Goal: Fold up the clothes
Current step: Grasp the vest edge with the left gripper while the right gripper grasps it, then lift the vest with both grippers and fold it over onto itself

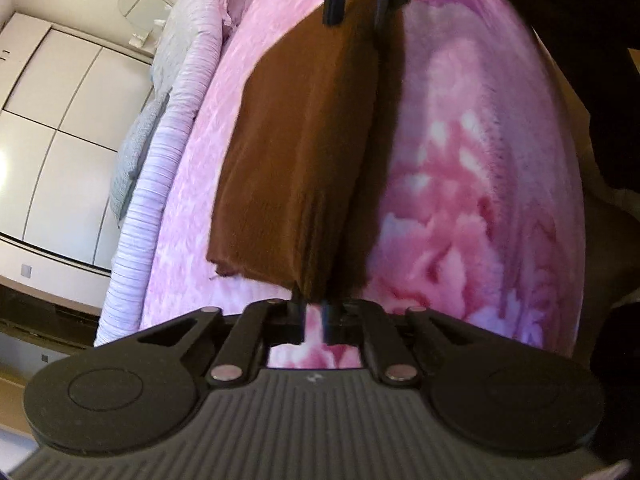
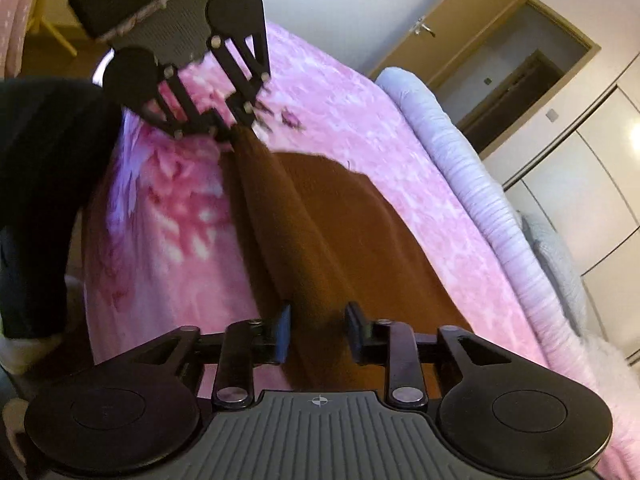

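Now left gripper (image 1: pixel 314 322) pinched tight on brown cloth (image 1: pixel 296 168) edge; right gripper (image 2: pixel 318 330) part open, cloth between its pads, grip unclear. Cloth stretches between both, far part lying on pink bed (image 2: pixel 352 92). Mid-fold step; next likely lay edge flat, release.

A home bedroom is showing here: a bed (image 2: pixel 360 128) is lying under a pink flowered blanket (image 1: pixel 460 200), with a rolled lilac quilt (image 2: pixel 460 168) running along its far side. White wardrobe doors (image 1: pixel 60 128) are lining one wall, and a wooden door (image 2: pixel 460 28) is standing beyond.
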Demonstrator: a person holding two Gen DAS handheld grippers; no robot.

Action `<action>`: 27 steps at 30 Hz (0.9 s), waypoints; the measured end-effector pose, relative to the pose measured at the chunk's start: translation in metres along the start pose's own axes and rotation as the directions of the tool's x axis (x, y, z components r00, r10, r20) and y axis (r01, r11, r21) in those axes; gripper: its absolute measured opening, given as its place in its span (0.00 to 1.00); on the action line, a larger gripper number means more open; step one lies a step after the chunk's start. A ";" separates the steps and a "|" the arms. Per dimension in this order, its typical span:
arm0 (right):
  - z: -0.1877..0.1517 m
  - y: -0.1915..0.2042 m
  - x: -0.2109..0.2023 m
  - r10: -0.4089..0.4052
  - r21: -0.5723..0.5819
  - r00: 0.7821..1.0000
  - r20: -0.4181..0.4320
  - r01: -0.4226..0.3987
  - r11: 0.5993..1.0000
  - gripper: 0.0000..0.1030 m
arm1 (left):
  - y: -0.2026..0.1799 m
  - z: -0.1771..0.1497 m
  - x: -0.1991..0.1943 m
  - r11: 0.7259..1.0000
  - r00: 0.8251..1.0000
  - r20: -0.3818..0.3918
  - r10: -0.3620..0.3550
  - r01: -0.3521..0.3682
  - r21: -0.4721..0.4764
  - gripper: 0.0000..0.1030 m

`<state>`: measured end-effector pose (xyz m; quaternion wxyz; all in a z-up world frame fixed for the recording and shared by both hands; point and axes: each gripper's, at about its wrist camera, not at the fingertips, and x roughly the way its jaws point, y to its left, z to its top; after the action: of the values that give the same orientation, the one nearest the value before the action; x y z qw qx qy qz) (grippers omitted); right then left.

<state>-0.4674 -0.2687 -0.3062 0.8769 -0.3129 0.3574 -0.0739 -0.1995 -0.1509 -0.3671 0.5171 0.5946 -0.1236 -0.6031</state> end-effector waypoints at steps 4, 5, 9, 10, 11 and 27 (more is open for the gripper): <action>-0.015 -0.003 -0.004 -0.024 -0.005 0.999 -0.031 0.024 1.000 0.30 | -0.001 0.000 0.003 1.000 1.000 0.003 -0.006 0.006 -0.019 0.01; -0.017 -0.005 -0.006 -0.030 -0.004 0.999 -0.037 0.030 1.000 0.30 | -0.002 0.001 0.001 1.000 1.000 0.003 -0.007 0.007 -0.025 0.01; -0.028 -0.002 -0.008 -0.107 -0.047 0.992 -0.073 0.104 0.994 0.30 | -0.002 -0.001 -0.003 0.999 1.000 0.000 -0.008 0.008 -0.040 0.01; -0.031 -0.001 -0.005 -0.113 -0.045 0.990 -0.084 0.110 0.993 0.30 | -0.003 0.000 -0.005 0.999 1.000 -0.002 -0.008 0.008 -0.050 0.01; -0.034 0.000 -0.005 -0.112 -0.029 0.990 -0.088 0.110 0.994 0.30 | -0.003 0.000 -0.007 0.998 1.000 -0.004 -0.008 0.008 -0.061 0.02; -0.043 0.012 -0.033 -0.132 -0.040 0.986 -0.104 0.128 0.991 0.37 | 0.000 0.017 -0.065 0.984 0.993 0.111 0.042 -0.022 -0.175 0.35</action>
<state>-0.5215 -0.2689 -0.3183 0.8446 -0.3455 0.3837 -0.1417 -0.2297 -0.1086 -0.3240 0.5688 0.5095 -0.1096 -0.6363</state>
